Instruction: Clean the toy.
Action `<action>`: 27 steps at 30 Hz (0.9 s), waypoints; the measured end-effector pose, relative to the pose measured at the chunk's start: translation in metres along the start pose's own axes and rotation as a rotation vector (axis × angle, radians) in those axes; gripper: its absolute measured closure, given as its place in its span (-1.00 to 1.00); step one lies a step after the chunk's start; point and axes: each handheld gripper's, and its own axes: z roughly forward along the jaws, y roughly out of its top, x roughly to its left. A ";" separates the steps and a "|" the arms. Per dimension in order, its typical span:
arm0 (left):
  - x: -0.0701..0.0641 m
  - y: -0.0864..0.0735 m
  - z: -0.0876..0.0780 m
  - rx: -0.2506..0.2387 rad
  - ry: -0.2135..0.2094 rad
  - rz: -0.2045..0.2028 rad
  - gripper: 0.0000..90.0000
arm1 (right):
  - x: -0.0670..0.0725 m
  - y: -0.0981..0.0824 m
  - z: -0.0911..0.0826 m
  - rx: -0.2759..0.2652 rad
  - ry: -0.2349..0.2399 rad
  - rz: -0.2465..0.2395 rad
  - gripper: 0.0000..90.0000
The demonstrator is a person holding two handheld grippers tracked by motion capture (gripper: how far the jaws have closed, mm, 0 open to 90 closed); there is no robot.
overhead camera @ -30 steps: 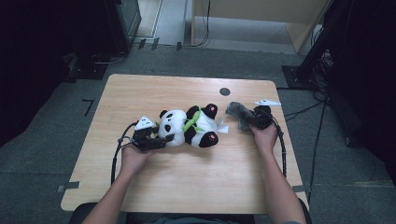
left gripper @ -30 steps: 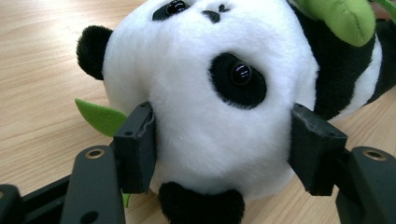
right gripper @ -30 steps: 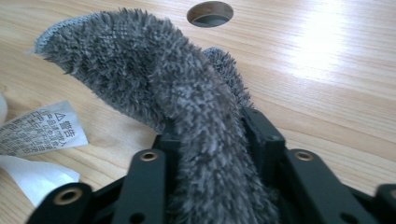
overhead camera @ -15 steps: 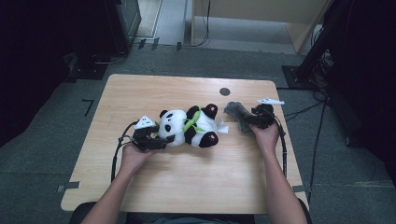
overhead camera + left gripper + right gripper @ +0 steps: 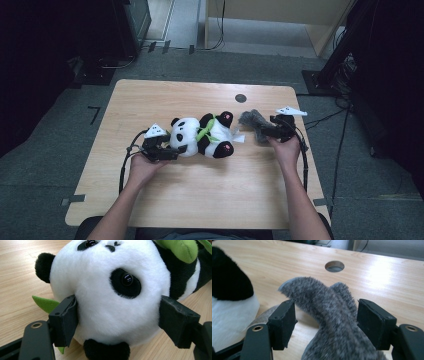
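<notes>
Plush panda (image 5: 202,136) lying on its side near the middle of the wooden table (image 5: 200,200), head toward the left gripper (image 5: 172,150). Head (image 5: 110,290) bracketed between the left jaws, both pads just at the white fur, little sign of squeeze; jaws just eased wider over the last second, so more a loose cradle than a firm grip. Grey furry piece (image 5: 252,122) beside the panda's feet, rising between the jaws of the right gripper (image 5: 262,131). Right jaws just opened from a much tighter pinch, with a clear gap beside the fur (image 5: 332,312) on the near pad side. Likely a release on both sides, leaving toy and grey piece resting on the table and a fresh grasp needed before any further handling.
</notes>
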 end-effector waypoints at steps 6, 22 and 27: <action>0.000 0.000 0.000 0.001 -0.003 -0.002 -0.51 | 0.019 -0.005 -0.007 0.006 0.029 -0.016 -0.28; -0.001 0.000 0.000 0.006 0.002 0.003 -0.51 | 0.072 -0.005 -0.032 -0.059 0.138 -0.098 -0.29; -0.001 0.000 -0.001 0.006 0.002 0.004 -0.51 | 0.089 0.000 -0.036 -0.070 0.186 -0.112 -0.33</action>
